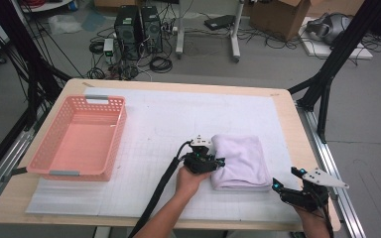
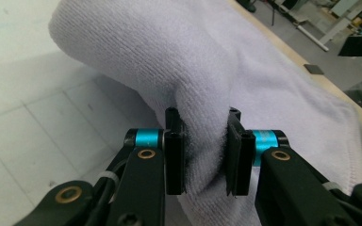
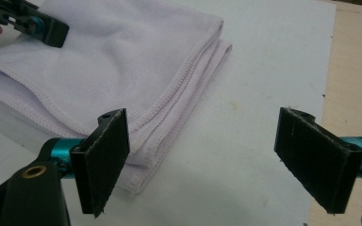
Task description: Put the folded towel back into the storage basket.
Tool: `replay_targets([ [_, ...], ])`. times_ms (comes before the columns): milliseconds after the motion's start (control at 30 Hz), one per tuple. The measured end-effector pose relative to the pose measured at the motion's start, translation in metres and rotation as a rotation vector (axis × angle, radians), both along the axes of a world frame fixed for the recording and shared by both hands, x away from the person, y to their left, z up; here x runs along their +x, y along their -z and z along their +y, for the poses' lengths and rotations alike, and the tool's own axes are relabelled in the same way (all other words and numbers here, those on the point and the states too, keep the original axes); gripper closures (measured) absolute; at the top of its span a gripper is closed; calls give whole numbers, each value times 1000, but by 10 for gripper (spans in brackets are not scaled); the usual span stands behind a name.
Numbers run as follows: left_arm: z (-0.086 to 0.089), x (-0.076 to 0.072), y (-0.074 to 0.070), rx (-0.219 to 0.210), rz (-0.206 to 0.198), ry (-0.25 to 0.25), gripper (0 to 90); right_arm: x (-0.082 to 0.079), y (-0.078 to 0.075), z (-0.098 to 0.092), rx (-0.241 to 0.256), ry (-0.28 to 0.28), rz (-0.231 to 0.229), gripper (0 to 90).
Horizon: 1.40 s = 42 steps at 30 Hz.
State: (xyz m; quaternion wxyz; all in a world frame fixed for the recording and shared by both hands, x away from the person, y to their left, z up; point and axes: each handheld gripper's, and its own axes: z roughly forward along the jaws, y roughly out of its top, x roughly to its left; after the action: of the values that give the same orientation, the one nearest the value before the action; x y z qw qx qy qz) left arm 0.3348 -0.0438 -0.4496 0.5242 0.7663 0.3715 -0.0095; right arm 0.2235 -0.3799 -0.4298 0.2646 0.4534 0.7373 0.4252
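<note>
Currently I am working a folded lilac towel (image 1: 240,161) that lies on the white mat (image 1: 178,119) covering the table, toward the near right of the surface. From the high view, my left gripper (image 1: 213,162) sits against the towel's left edge, and the left gripper view shows its 2 black jaws pressed together on a pinch of the terry cloth (image 2: 207,94), which bulges up between them. My right gripper (image 1: 290,179) rests off the towel's near right corner; in the right gripper view its 2 jaws stand wide apart with nothing between them, the towel's stitched corner (image 3: 136,181) lying just beside one jaw.

I judge the towel to be light, soft and limp: it will drape and sag from wherever it is gripped, and the stacked layers could slide apart or unfold if lifted from 1 point alone. Its nap should give the pads good friction, so slipping seems unlikely. The best holds look like the thick folded edge already pinched and the layered corner near the right gripper, taking all layers at once.

A pink plastic basket (image 1: 116,126) with perforated walls stands at the left of the mat, well apart from the towel, and it holds nothing.
</note>
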Motion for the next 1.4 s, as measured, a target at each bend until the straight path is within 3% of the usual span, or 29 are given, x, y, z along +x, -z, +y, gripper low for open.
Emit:
replay_targets([
  [200, 12, -4, -9, -55, -68, 35, 737, 0, 0, 0, 3, 2, 2, 178],
  [300, 22, -6, -14, -59, -113, 48, 739, 0, 0, 1, 3, -3, -2, 178],
  [600, 55, -11, -22, -95, -184, 54, 739, 1, 0, 3, 4, -7, 4, 178],
  [900, 73, -20, -36, -116, -282, 76, 740, 2, 1, 4, 10, -8, -1, 178],
  [1400, 104, -29, -61, -157, -381, 83, 742, 3, 1, 8, 11, -15, 4, 178],
])
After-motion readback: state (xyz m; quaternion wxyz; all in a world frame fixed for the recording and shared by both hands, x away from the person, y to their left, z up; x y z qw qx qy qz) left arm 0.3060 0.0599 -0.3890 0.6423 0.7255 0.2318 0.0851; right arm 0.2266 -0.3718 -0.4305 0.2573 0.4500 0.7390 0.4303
